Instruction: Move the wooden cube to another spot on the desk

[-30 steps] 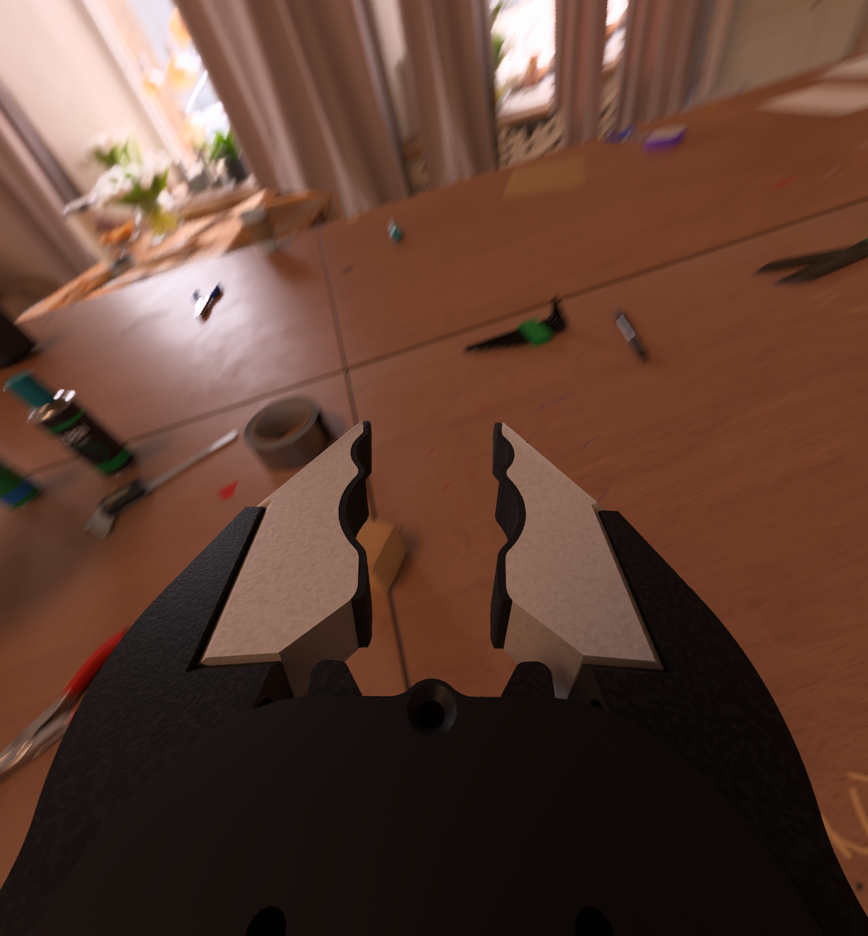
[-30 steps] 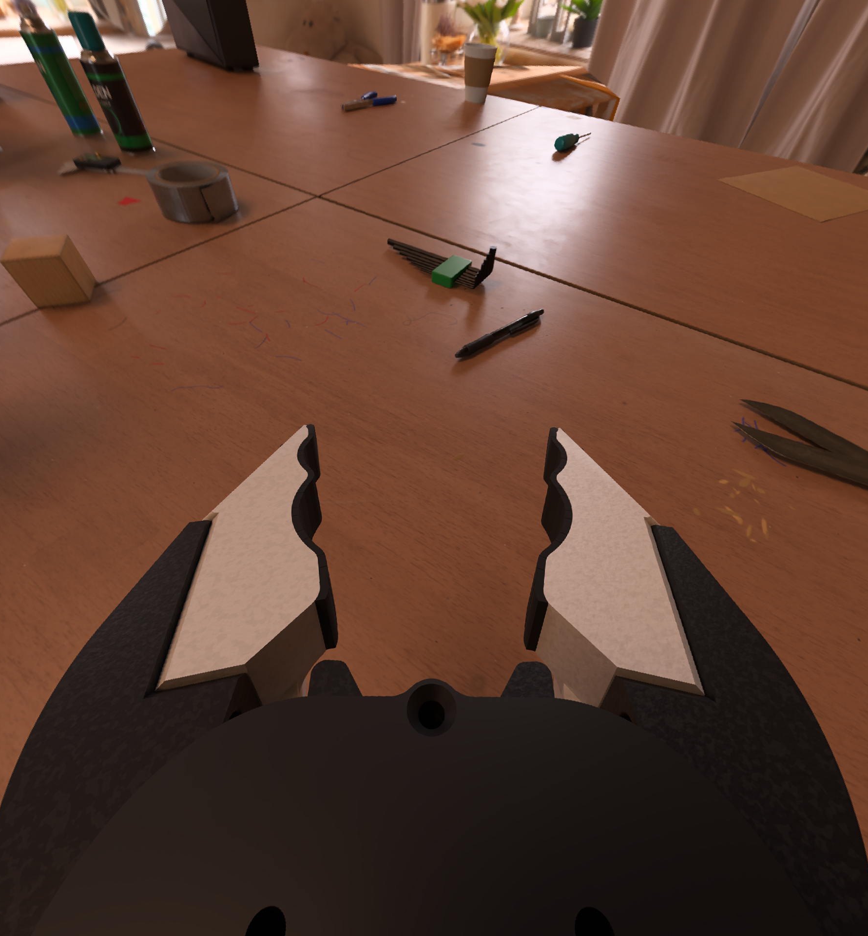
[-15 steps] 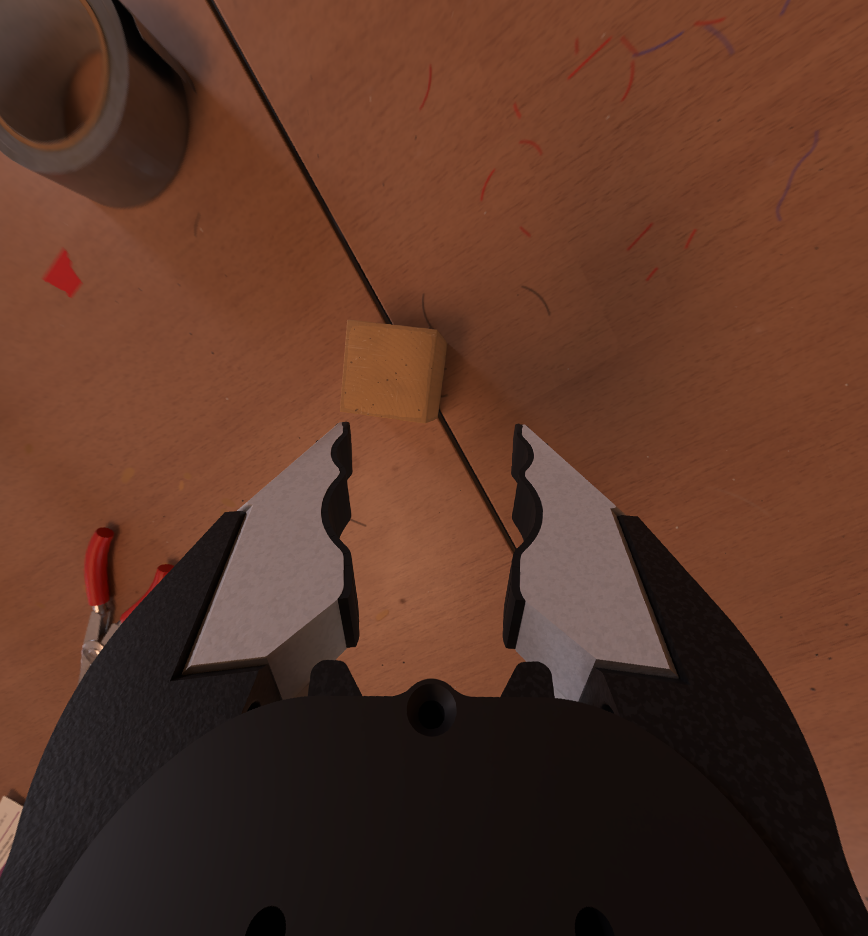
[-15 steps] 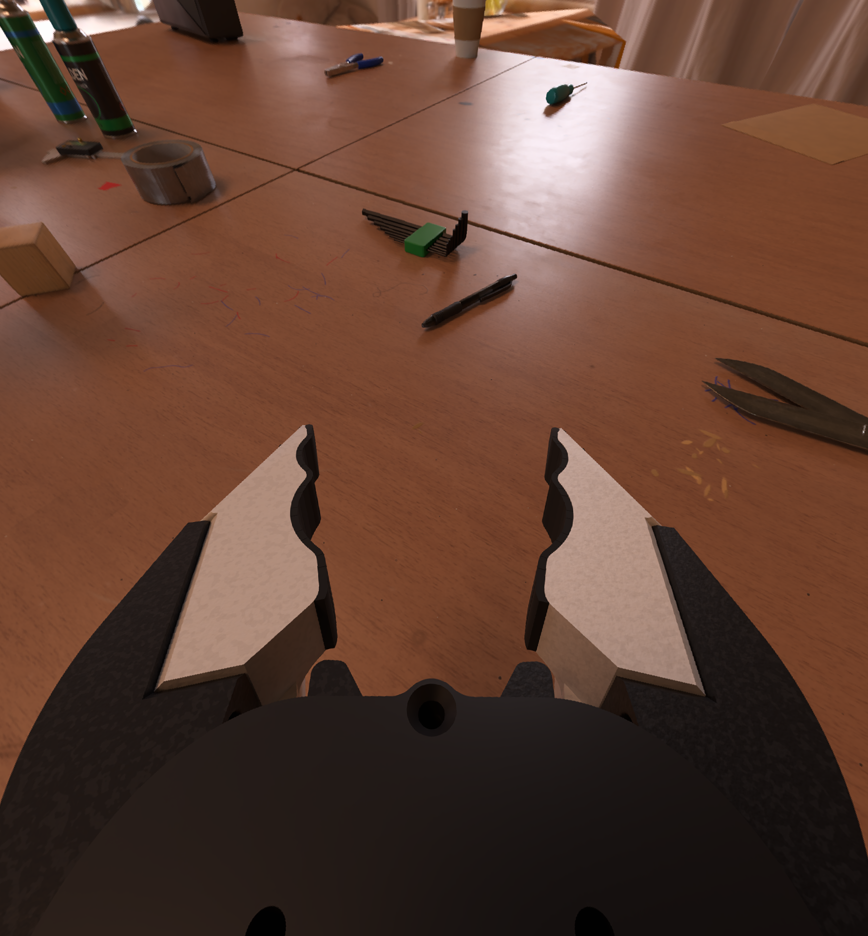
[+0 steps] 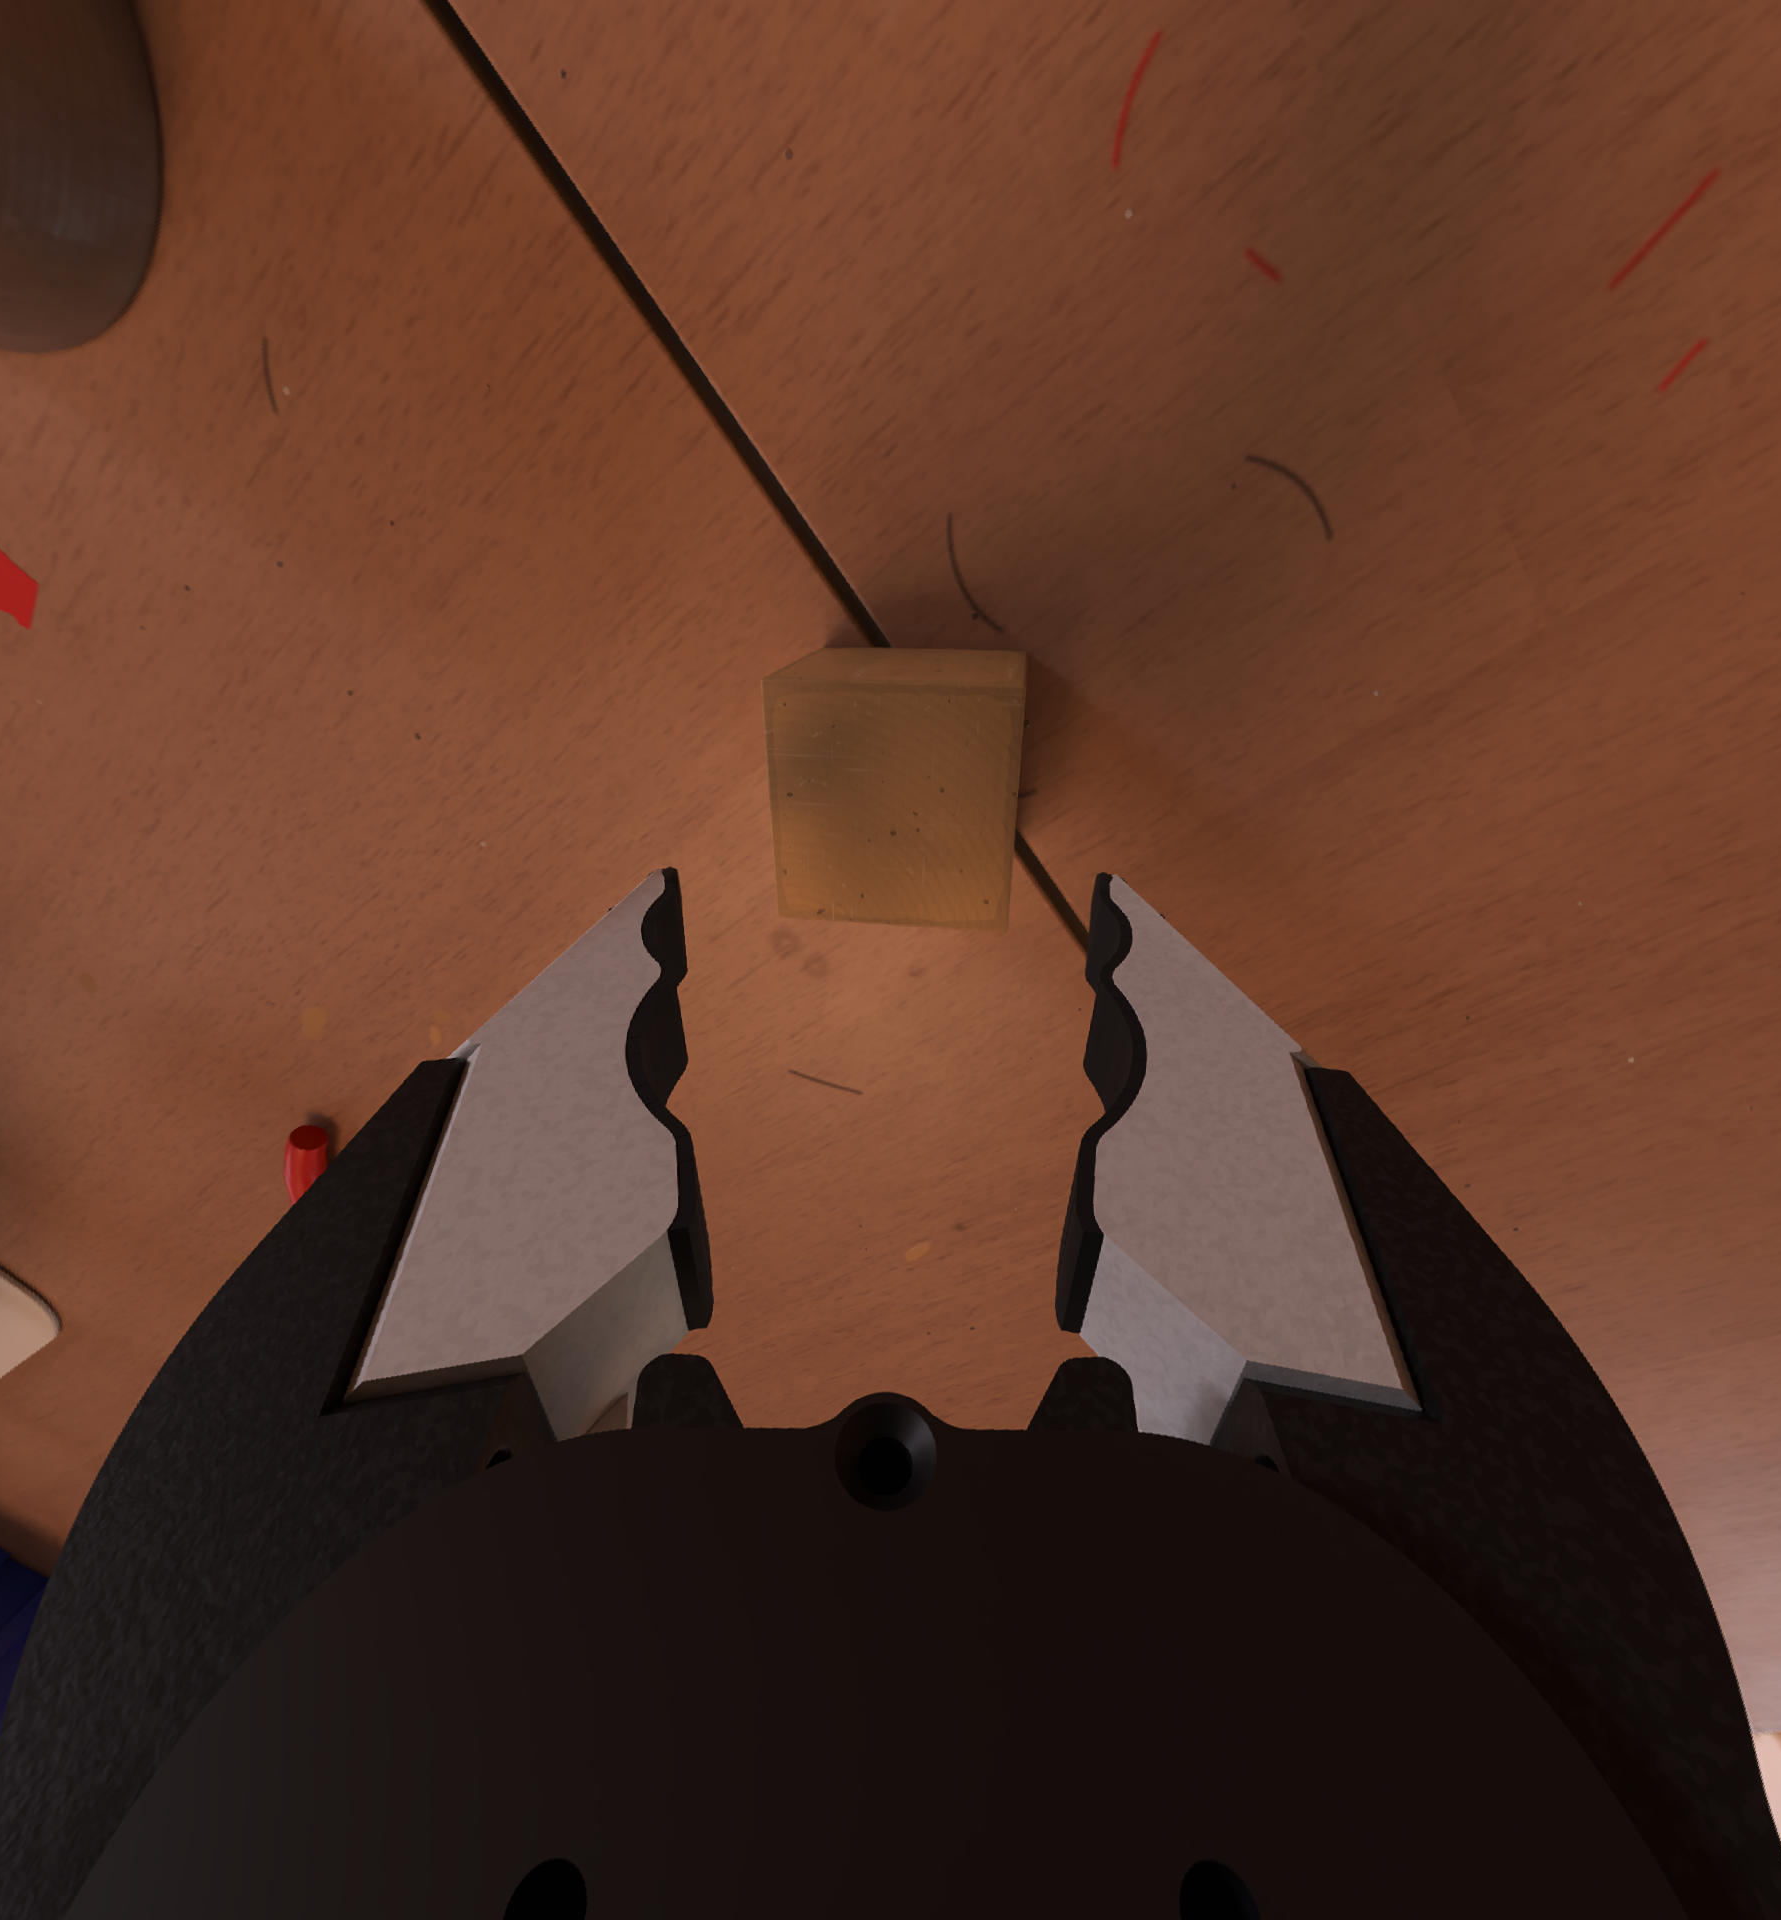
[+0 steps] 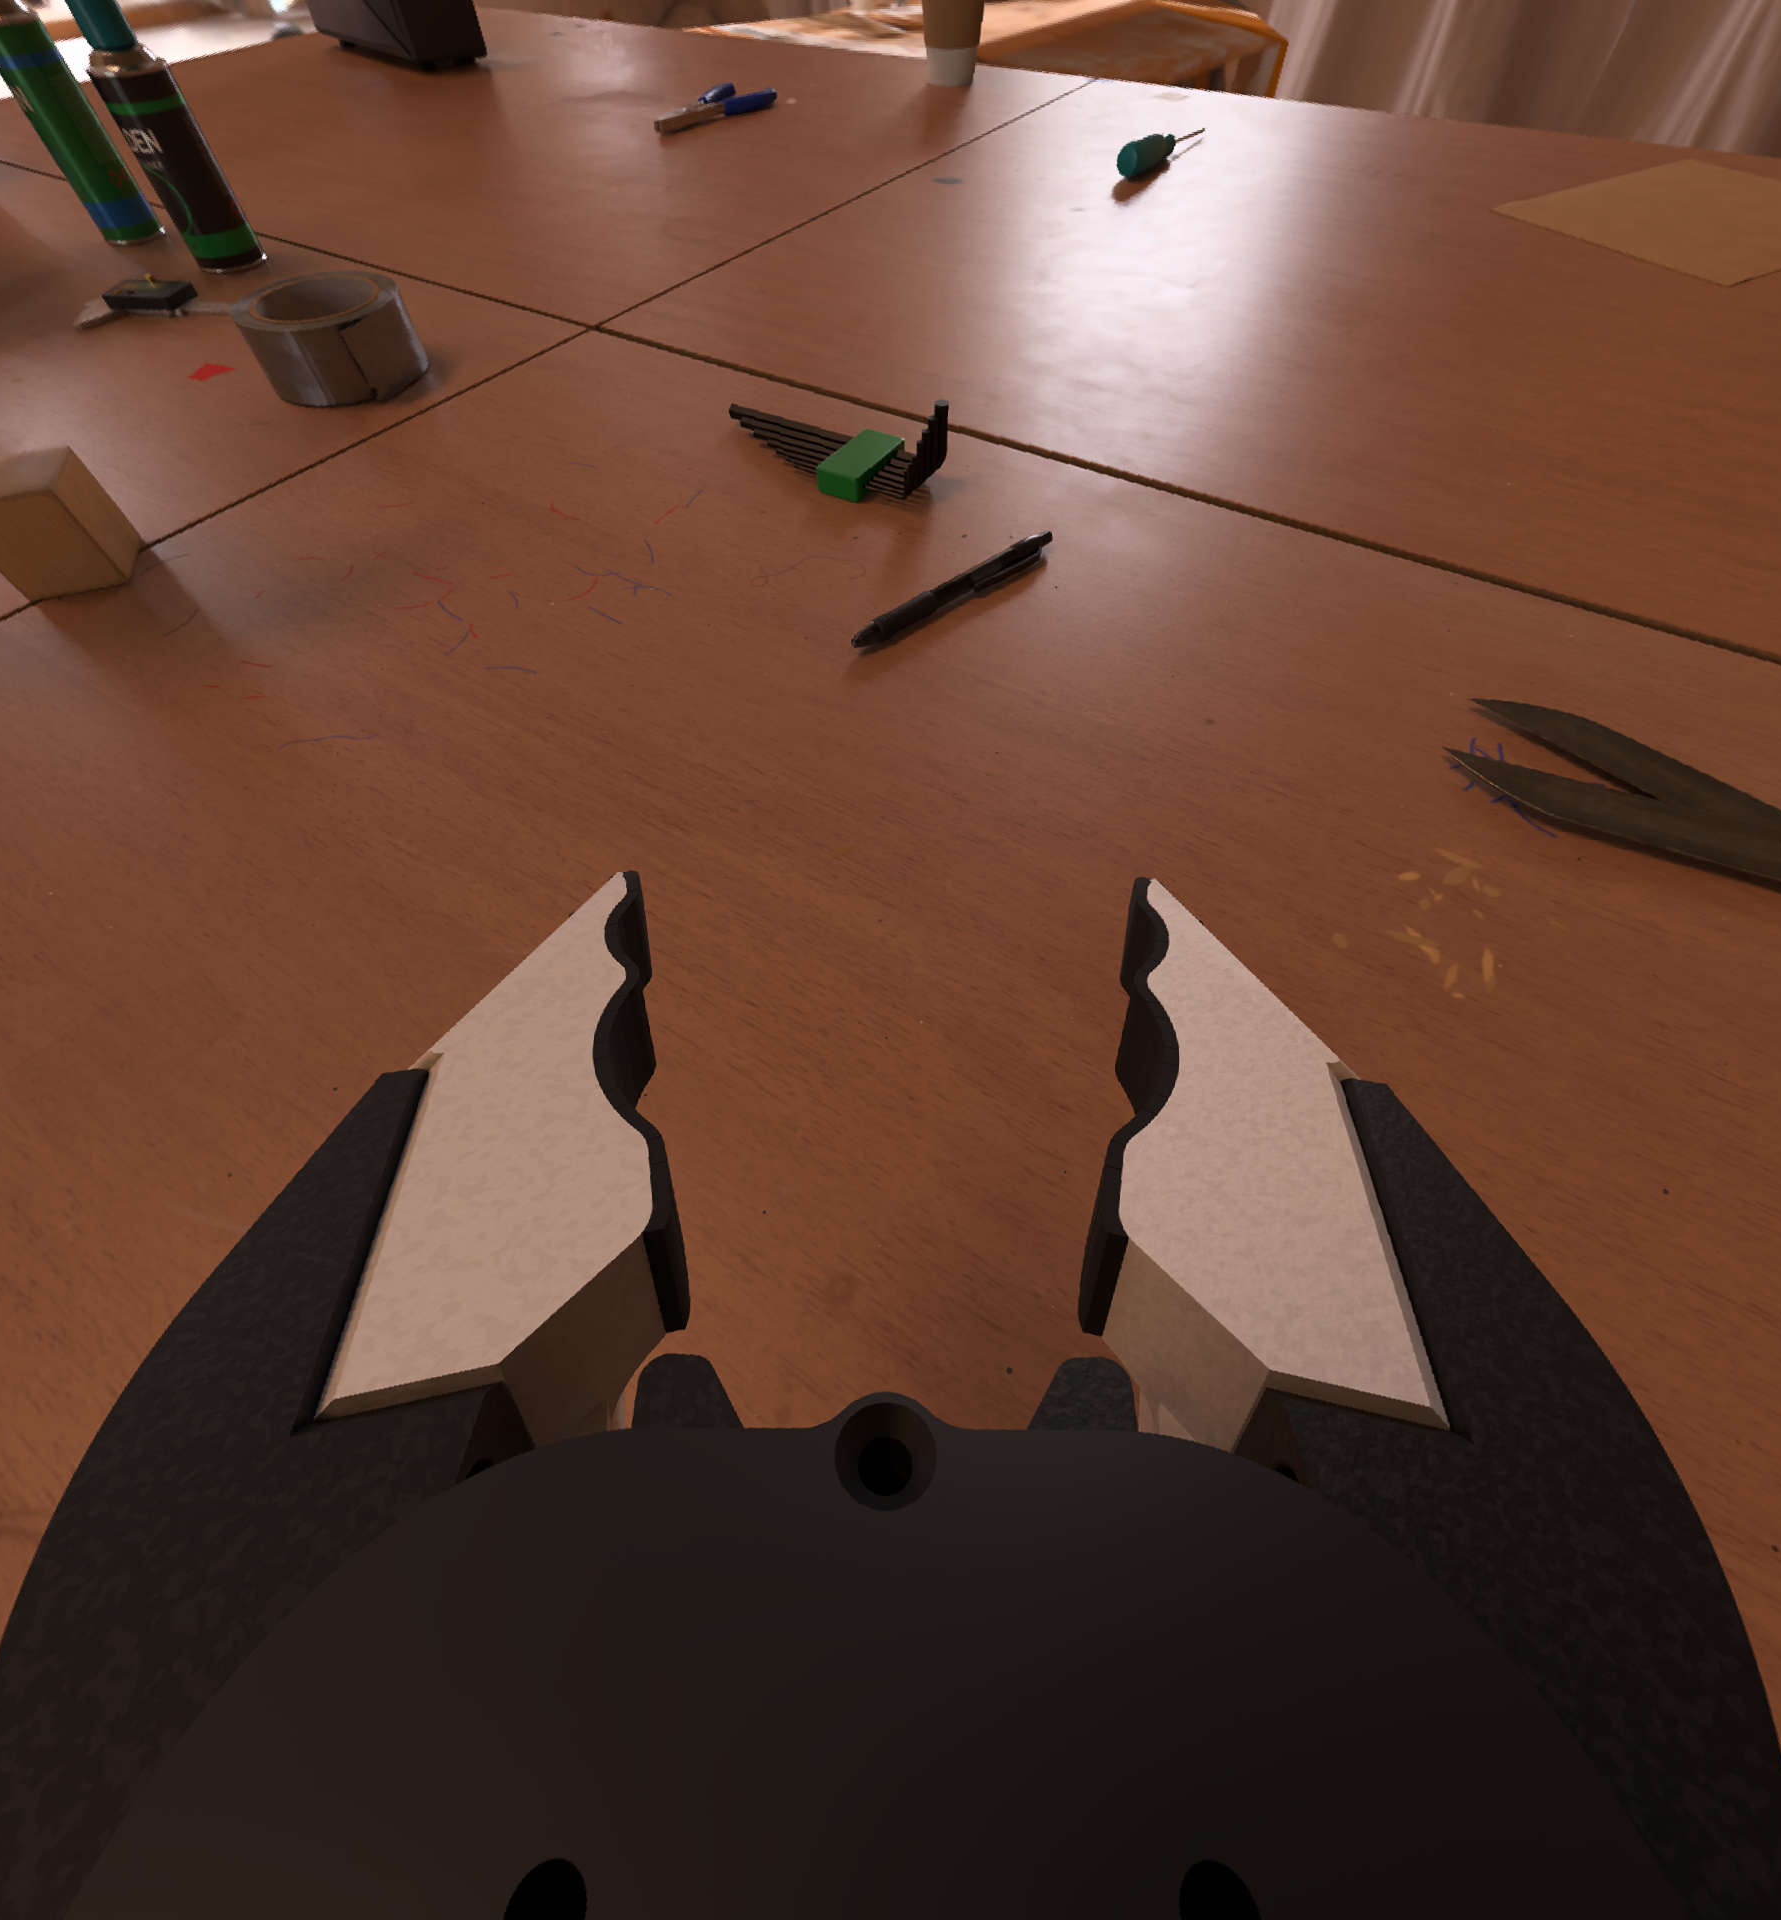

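Left gripper point(image 5: 886, 883): held jaws apart and empty, pointed down at the desk point(image 5: 1385, 727); nothing is gripped.
Wooden cube point(image 5: 891, 800): seen resting on the desk just beyond the fingertips, centred on the gap, sitting on the dark seam point(image 5: 657, 322) between two desk panels; not yet touched.
Right gripper point(image 6: 884, 883): held jaws apart and empty above bare desk, well apart from the cube, which is seen far off at its left.
Farther items: a grey tape roll point(image 6: 335, 338), a hex key set point(image 6: 855, 457) and a black pen point(image 6: 953, 589) are seen beyond.
Done: the approach is judged nearly finished.
Left: closing on the cube, lifting, carrying and setting down elsewhere.
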